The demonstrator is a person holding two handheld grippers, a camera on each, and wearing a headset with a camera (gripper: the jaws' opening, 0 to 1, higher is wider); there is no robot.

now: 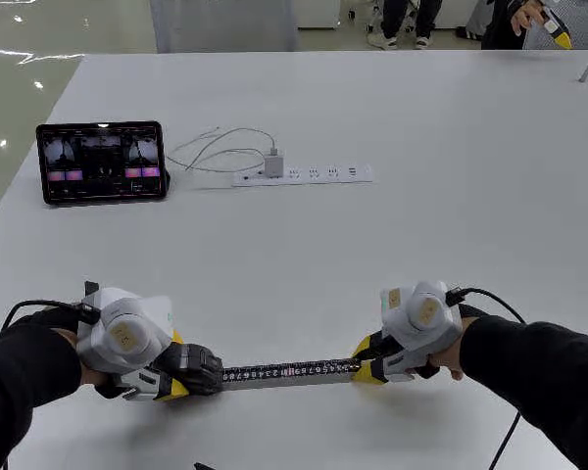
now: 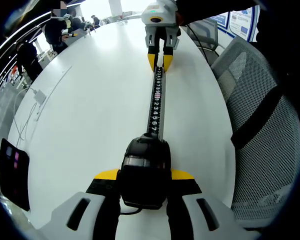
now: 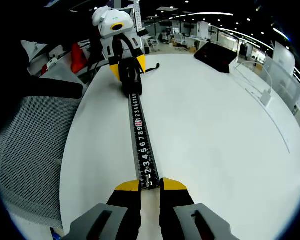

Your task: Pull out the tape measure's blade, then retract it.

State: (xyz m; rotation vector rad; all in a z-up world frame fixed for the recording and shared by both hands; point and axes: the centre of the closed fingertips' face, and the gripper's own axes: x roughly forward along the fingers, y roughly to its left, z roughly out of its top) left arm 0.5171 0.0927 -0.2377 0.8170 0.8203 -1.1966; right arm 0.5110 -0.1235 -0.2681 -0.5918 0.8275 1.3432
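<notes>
Tape measure (image 2: 145,172) sits low over the near edge of the white table (image 1: 421,147), its black case clamped between the jaws of the left gripper (image 1: 179,364). Its blade (image 3: 141,145) is drawn out and runs straight across to the right gripper (image 3: 150,186), whose jaws are pinched together on the blade's free end. The numbered face of the blade points up, and the strip lies close above the tabletop between the two grippers. Farther back on the table a tablet (image 1: 102,161) with a lit screen lies to the left. A white power strip (image 1: 304,175) with a charger (image 1: 273,164) and looped cable lies beside it. A mesh chair (image 2: 260,150) stands just off the table's edge.
</notes>
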